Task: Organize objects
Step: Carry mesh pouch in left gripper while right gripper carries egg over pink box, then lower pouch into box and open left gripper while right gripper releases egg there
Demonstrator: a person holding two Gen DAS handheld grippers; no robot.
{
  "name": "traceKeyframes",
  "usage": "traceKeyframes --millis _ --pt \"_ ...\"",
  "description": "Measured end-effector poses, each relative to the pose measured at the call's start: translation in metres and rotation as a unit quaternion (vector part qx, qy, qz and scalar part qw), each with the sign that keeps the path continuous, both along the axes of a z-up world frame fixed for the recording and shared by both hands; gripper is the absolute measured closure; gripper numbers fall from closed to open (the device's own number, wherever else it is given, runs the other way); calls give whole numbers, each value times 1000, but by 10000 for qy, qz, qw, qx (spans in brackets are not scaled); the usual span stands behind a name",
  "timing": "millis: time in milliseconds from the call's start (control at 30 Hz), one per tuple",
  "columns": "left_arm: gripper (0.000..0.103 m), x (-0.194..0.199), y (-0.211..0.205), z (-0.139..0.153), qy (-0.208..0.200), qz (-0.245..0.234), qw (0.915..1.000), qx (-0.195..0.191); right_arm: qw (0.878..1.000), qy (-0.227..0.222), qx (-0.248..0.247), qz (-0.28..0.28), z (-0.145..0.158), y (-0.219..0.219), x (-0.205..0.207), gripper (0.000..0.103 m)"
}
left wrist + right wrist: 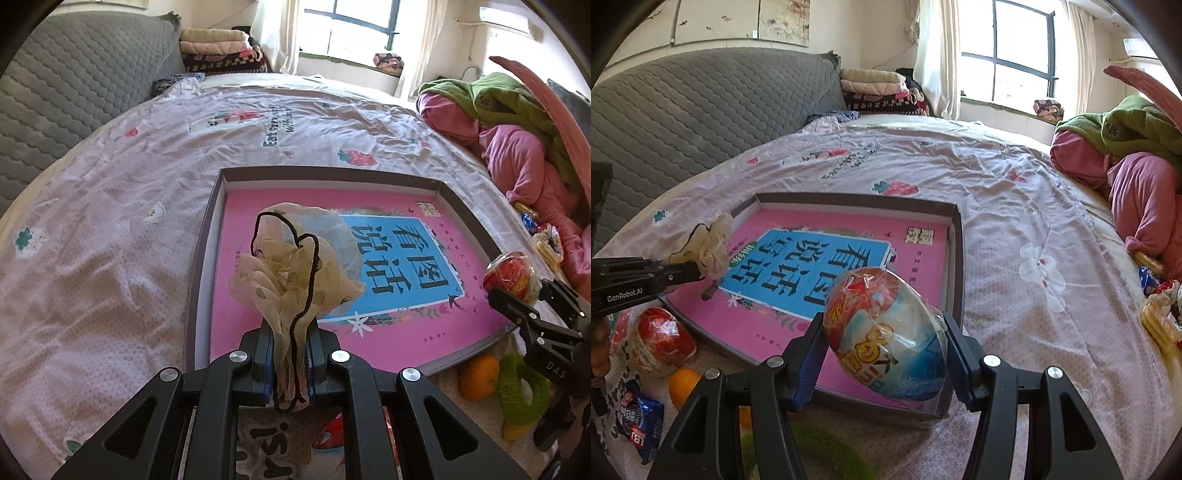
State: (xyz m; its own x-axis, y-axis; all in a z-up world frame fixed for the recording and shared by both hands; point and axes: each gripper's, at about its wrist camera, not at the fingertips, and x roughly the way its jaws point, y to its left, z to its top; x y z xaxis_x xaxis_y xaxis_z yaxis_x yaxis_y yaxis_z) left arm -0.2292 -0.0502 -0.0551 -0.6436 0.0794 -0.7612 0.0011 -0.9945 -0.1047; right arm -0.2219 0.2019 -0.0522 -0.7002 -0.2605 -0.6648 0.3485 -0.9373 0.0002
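Note:
My left gripper (291,354) is shut on a cream gauze scrunchie (295,266) with a black cord, held above the near left part of a shallow box (207,236) whose floor is a pink and blue printed sheet. In the right wrist view the same scrunchie (711,247) hangs at the left over the box's rim (956,236). My right gripper (882,350) is shut on a wrapped red, white and blue egg-shaped toy (886,336), over the box's near right corner. That egg (511,275) shows at the right edge of the left wrist view.
The box lies on a bed with a pale printed sheet (110,221). Near its front edge lie an orange (478,378), a green ring (521,391), another wrapped red egg (659,339) and a blue snack packet (639,421). Pink and green bedding (1137,173) is piled at the right.

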Motion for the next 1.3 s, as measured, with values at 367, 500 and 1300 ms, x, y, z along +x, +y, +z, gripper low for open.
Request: traceKeyframes --millis 367,500,1300 --pt "85 -3 1 -6 -91 11 9999 -81 9998 4 201 -1 -7 -5 0 43" --pt "82 -3 1 -5 -94 33 9999 -80 9998 2 184 -21 -6 -5 1 44" --pt "46 5 -2 13 15 178 9998 -102 9996 231 143 -91 6 -1 6 34"
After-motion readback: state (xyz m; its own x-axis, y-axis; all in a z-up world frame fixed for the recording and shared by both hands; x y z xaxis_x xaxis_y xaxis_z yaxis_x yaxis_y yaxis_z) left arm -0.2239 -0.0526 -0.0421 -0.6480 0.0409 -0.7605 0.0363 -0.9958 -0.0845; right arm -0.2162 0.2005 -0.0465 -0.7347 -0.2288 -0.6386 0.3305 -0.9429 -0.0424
